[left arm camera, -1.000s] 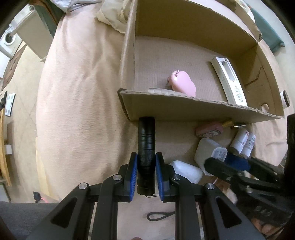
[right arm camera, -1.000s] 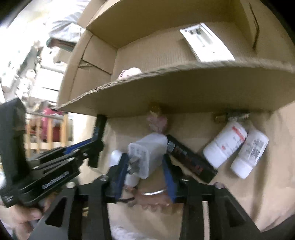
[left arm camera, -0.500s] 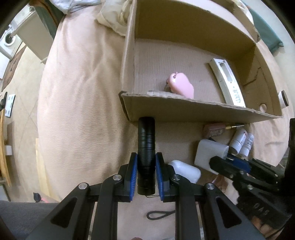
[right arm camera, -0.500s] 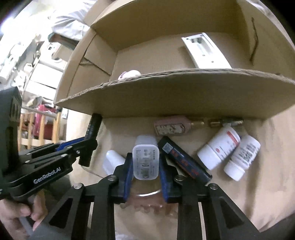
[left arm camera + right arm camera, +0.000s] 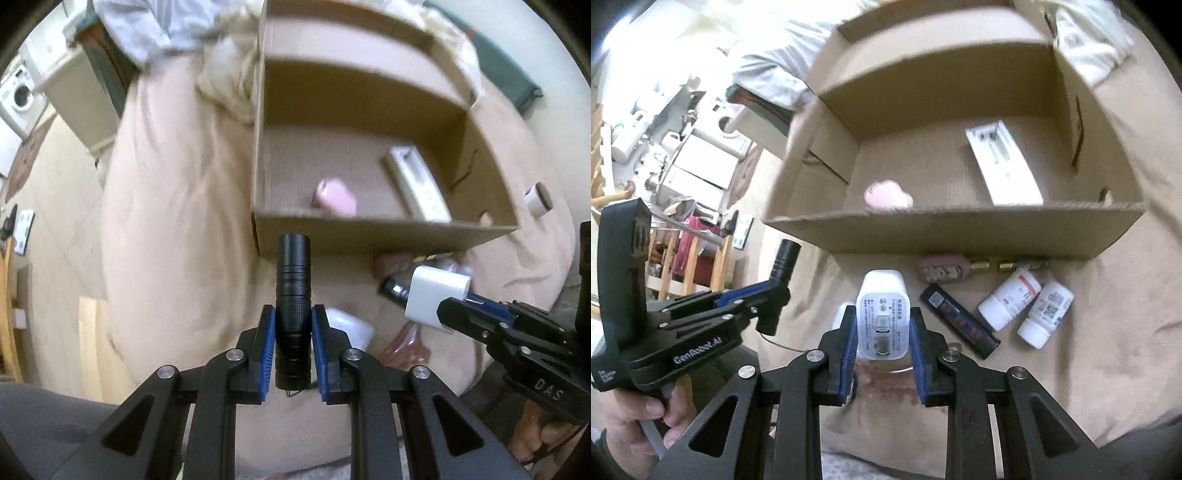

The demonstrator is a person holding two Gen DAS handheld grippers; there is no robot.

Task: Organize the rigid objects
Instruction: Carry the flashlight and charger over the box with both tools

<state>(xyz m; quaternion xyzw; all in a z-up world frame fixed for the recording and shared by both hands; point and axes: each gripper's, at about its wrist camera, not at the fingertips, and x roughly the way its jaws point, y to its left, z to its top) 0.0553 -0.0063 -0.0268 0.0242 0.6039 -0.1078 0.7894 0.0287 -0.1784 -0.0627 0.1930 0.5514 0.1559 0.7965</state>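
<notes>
Here, black ribbed flashlight (image 5: 293, 295) and white boxy charger (image 5: 882, 317).

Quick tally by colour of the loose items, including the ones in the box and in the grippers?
White: 5 (charger, remote, two bottles, case)
Black: 2 (flashlight, flat bar)
Pink: 2 (boxed toy, keyring piece)
Total: 9

You had soft, even indoor light in both views, with faint shadows. The cardboard box (image 5: 388, 236) and the pink object (image 5: 336, 197) inside it smeared with motion blur, while your gripper fingers (image 5: 266, 347) stayed sharp. Bright glare washed out the right wrist view's upper-left background. Fisheye bending darkened every corner.
</notes>
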